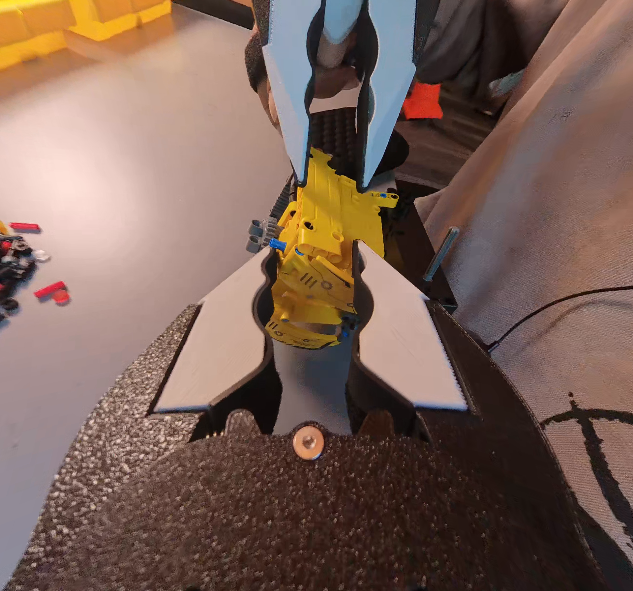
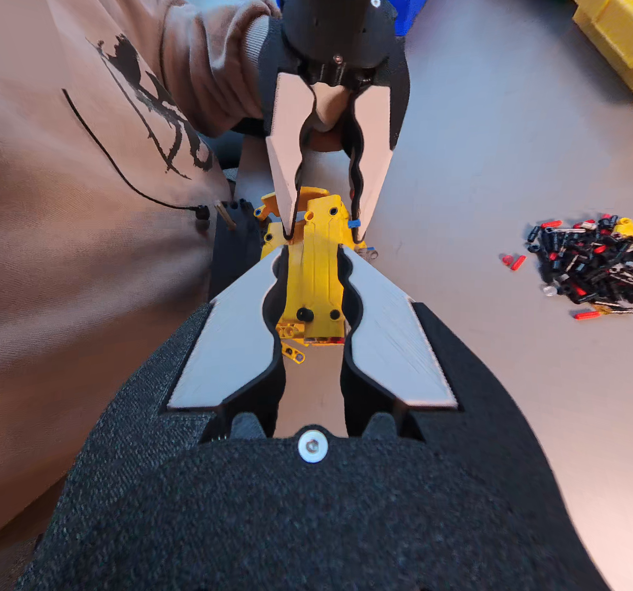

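Note:
A yellow toy-brick model (image 1: 329, 218) with blue pins and a grey gear is held above the grey table (image 1: 137, 164), between both grippers. My left gripper (image 1: 313, 249) is shut on its near end in the left wrist view. My right gripper (image 1: 332, 186) comes in from the top of that view with its tips on the model's far end. In the right wrist view my right gripper (image 2: 312, 249) clamps the model (image 2: 315, 283) by its sides. The left gripper (image 2: 322, 237) grips the opposite end.
A pile of small black and red parts (image 2: 589, 266) lies on the table, also in the left wrist view (image 1: 17, 266). Yellow bins (image 1: 68, 10) (image 2: 606, 16) and a blue bin (image 2: 404, 3) stand at the back. A black block (image 1: 428, 266) and a person's brown sweatshirt (image 2: 85, 198) are beside the model. Less than 4 cm separates the two grippers' tips.

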Demonstrator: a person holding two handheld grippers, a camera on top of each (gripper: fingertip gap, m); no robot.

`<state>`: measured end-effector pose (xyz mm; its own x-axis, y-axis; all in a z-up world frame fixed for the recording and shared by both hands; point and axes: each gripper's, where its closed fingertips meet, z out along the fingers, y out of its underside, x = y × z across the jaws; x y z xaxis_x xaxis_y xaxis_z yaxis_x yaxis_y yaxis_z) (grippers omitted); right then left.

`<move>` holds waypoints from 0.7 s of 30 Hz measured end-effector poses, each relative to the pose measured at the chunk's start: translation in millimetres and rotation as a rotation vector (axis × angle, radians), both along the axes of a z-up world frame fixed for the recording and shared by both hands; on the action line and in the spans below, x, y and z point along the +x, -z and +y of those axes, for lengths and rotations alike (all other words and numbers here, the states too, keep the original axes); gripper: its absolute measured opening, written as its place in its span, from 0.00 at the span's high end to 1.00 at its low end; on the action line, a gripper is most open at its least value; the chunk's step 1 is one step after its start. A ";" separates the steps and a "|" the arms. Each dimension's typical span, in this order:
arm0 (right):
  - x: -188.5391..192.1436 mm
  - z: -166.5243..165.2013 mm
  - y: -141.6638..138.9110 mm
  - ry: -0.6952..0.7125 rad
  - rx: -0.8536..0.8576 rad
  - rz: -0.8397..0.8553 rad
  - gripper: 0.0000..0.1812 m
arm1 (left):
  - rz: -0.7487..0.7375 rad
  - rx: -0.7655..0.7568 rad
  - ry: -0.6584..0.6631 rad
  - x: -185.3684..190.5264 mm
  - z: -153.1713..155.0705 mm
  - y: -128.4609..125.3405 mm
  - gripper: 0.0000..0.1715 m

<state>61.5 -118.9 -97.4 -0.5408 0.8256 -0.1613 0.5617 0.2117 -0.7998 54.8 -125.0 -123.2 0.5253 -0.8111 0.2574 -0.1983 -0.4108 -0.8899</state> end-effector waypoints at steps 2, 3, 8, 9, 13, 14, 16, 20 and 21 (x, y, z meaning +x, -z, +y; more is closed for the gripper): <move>-3.1 7.1 -1.4 -0.002 0.105 -0.013 0.84 | 0.041 0.079 -0.030 -1.7 2.9 -9.2 0.75; -4.1 10.1 -1.2 -0.016 0.173 -0.012 0.82 | 0.071 0.123 -0.045 -2.6 4.3 -13.8 0.75; -4.6 8.7 -15.7 -0.094 0.258 -0.011 0.89 | 0.290 0.372 -0.125 -5.1 11.0 -29.2 0.75; -3.7 8.7 -17.2 -0.111 0.270 -0.012 0.90 | 0.337 0.421 -0.140 -4.4 11.3 -30.1 0.75; 4.4 3.9 -14.3 -0.201 0.318 -0.028 0.93 | 0.503 0.597 -0.199 3.3 10.4 -28.5 0.75; 5.9 2.6 -12.5 -0.216 0.333 -0.030 0.93 | 0.531 0.629 -0.218 4.4 10.2 -27.0 0.75; 9.2 0.1 -7.6 -0.250 0.369 -0.026 0.94 | 0.546 0.662 -0.217 8.0 6.9 -21.7 0.75; 24.1 -3.5 24.1 -0.367 0.532 -0.067 0.97 | 0.330 0.506 -0.107 11.8 -9.4 -28.1 0.71; 22.2 -2.0 28.1 -0.373 0.581 -0.035 0.97 | 0.256 0.432 -0.083 7.9 -11.5 -32.3 0.68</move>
